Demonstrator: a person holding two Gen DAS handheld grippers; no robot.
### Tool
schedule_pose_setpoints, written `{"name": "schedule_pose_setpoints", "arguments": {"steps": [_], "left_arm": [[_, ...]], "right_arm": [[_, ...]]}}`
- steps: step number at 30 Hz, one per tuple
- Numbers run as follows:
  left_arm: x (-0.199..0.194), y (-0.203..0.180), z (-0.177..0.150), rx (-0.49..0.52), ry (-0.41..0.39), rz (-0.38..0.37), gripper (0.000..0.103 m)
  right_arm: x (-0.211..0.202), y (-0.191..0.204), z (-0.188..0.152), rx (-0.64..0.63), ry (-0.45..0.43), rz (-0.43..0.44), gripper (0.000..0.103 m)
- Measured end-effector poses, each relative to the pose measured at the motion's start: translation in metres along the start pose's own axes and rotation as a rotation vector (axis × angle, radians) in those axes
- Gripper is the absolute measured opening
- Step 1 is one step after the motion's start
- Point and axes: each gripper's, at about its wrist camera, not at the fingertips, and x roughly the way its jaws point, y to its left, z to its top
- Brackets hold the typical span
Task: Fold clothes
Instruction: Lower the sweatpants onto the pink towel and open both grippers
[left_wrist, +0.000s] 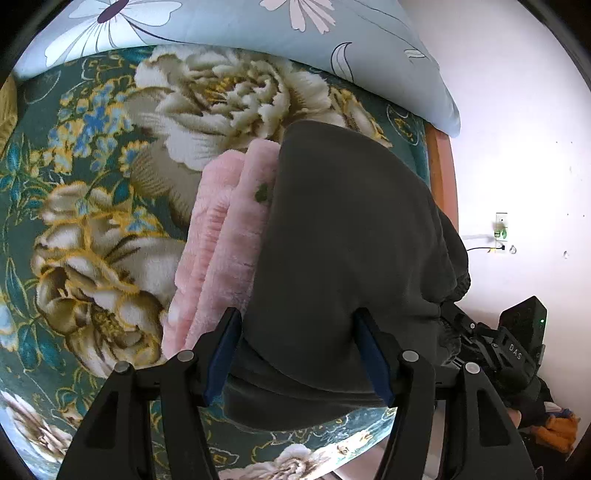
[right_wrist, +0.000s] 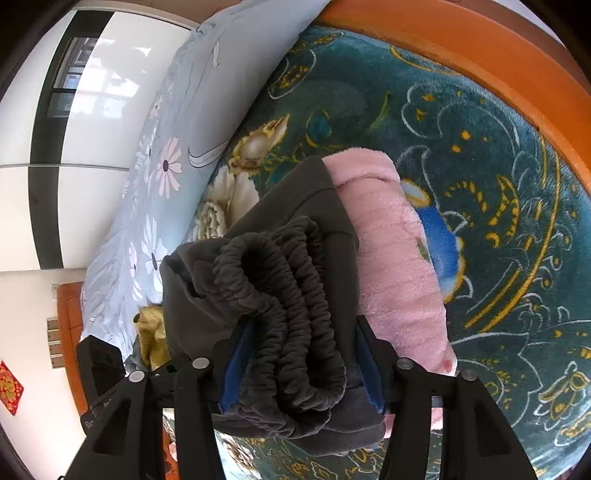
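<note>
Both tongs, left (left_wrist: 299, 354) and right (right_wrist: 301, 363), clamped on folded grey trousers (left_wrist: 343, 236) beside pink garment (left_wrist: 225, 236).

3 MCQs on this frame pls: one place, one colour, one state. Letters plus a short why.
1. Where does the pink fleece lie relative to the dark grey trousers?
A. beside and partly under them on the floral blanket
B. on the floor
C. draped over the pillow

2. What colour are the pads on the gripper fingers?
A. red
B. blue
C. white

3. What is the right hand-held gripper doing?
A. hanging open in the air
B. gripping the pink fleece
C. closed on the bunched elastic waistband of the trousers

Answers:
1 A: the pink edge shows along the trousers' side in both views, on the blanket.
2 B: blue strips line the inner faces of the fingers.
3 C: the gathered waistband fills the gap between the jaws; the left hand-held gripper likewise holds the trousers' other end.
</note>
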Motion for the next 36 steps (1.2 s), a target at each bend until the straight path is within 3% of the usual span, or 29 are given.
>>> {"name": "schedule_pose_setpoints", "arguments": {"steps": [6,8,12,14,20,22,26,32,36], "left_arm": [[-0.044,-0.009,-0.016,0.048,-0.107,-0.005,0.062],[-0.055,-0.018,-0.023,0.088,-0.138,-0.021,0.062],[-0.042,-0.045,-0.037,0.223,-0.099,-0.012,0.062],[-0.029,-0.054,-0.039,0.271,-0.076,0.023,0.062],[0.002,-0.056,-0.033,0.306,-0.041,0.101,0.062],[0.011,-0.058,-0.037,0.353,-0.029,0.139,0.062],[0.014,-0.054,-0.039,0.349,-0.012,0.147,0.062],[-0.016,-0.058,-0.048,0.310,-0.062,0.077,0.062],[-0.015,-0.055,-0.056,0.310,-0.054,0.082,0.062]], "right_arm": [[-0.043,0.024,-0.005,-0.124,-0.110,-0.065,0.058],[-0.047,0.045,-0.003,-0.187,-0.119,-0.039,0.058],[-0.039,0.087,0.005,-0.318,-0.088,0.005,0.058],[-0.023,0.098,0.011,-0.346,-0.063,-0.033,0.058],[0.016,0.077,0.026,-0.294,-0.005,-0.149,0.057],[0.022,0.072,0.026,-0.276,-0.007,-0.150,0.057],[0.019,0.073,0.024,-0.277,0.001,-0.153,0.057],[-0.026,0.089,-0.014,-0.372,-0.061,-0.094,0.057],[-0.031,0.081,-0.048,-0.431,-0.053,-0.133,0.057]]}}
